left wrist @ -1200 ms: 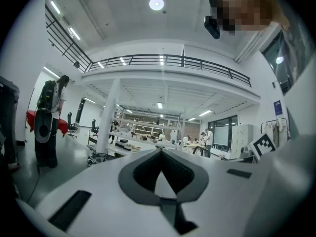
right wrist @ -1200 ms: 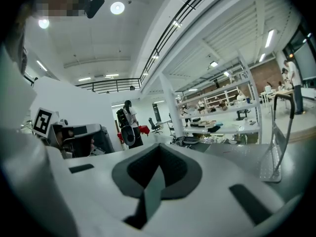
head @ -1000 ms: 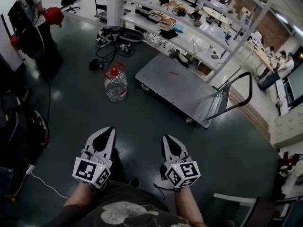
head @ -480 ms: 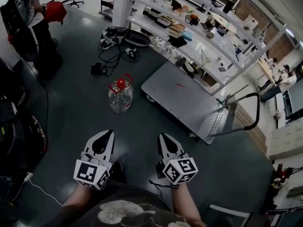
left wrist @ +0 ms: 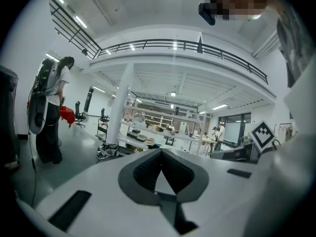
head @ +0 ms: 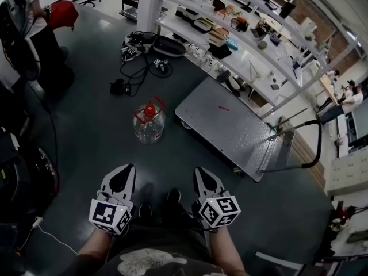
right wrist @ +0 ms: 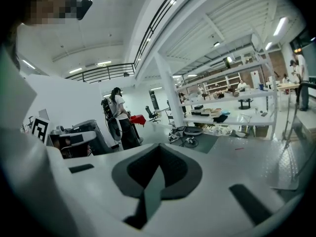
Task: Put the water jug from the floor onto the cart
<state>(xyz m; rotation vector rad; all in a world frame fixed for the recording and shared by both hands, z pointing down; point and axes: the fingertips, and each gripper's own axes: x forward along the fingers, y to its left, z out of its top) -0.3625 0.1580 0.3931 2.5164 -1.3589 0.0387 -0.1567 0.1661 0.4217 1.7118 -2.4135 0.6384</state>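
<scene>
**Head view, with both gripper views: two closed, empty grippers short of the jug**

Head view, looking steeply down. The water jug (head: 149, 124), clear with a red cap and a red carrying handle, stands upright on the dark floor (head: 86, 137). It is near the left end of the cart (head: 230, 125) but apart from it. The cart's grey metal deck is bare except for a small red mark, and its black push handle (head: 307, 148) rises at the right end.

The left gripper (head: 129, 167) and the right gripper (head: 199, 169) are held side by side at the bottom of the picture, each with its marker cube toward the person. Both point toward the jug and are well apart from it.

In the left gripper view and the right gripper view alike, the jaw tips meet and only an empty gap lies behind them; neither gripper holds anything.

Beyond the jug, black cables (head: 135, 62) lie on the floor beside long white shelving (head: 241, 45). A person (head: 23, 33) stands at the upper left.
</scene>
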